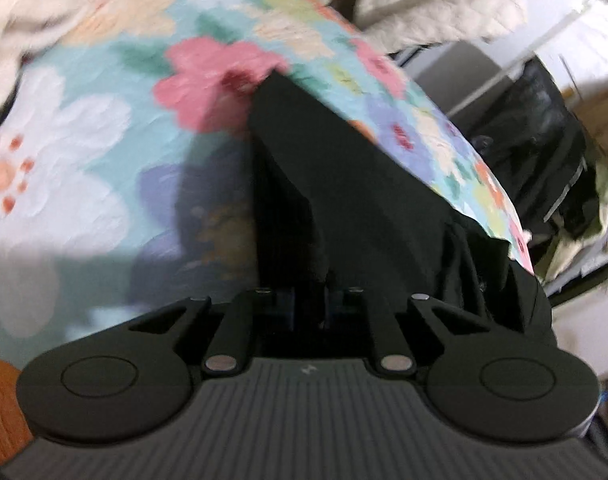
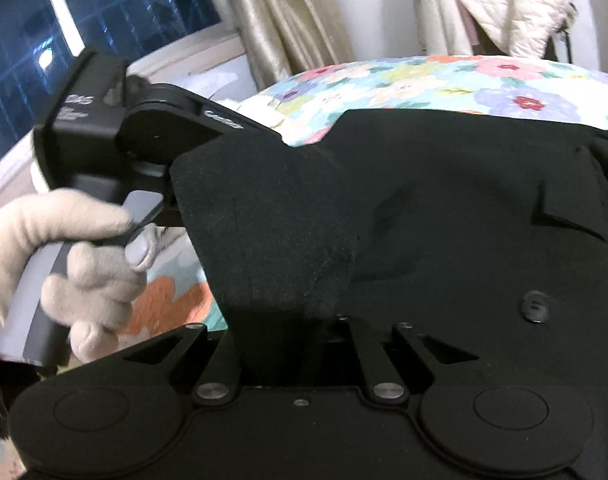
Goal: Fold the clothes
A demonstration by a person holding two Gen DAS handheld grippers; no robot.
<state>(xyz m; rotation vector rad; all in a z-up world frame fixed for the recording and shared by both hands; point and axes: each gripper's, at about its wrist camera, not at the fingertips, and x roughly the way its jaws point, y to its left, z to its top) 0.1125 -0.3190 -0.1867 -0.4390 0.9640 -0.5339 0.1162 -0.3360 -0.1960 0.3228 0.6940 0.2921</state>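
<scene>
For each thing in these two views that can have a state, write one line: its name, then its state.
Left gripper: shut on black garment.
Right gripper: shut on black garment.
Black garment: held at two points, partly spread over the bedspread, creased.
Floral bedspread: spread flat, partly covered.
Gloved hand: gripping the left gripper's handle.
Curtain: drawn aside, window bare.
Quilted jacket: hanging.

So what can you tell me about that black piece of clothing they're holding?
The black garment is plain, matte, soft-looking fabric, with a small round black button and a fold or flap edge near the right. It lies spread over the flowered bedspread. The left hand-held gripper and the right hand-held gripper each seem shut on an edge. What kind of garment it is cannot be told.
</scene>
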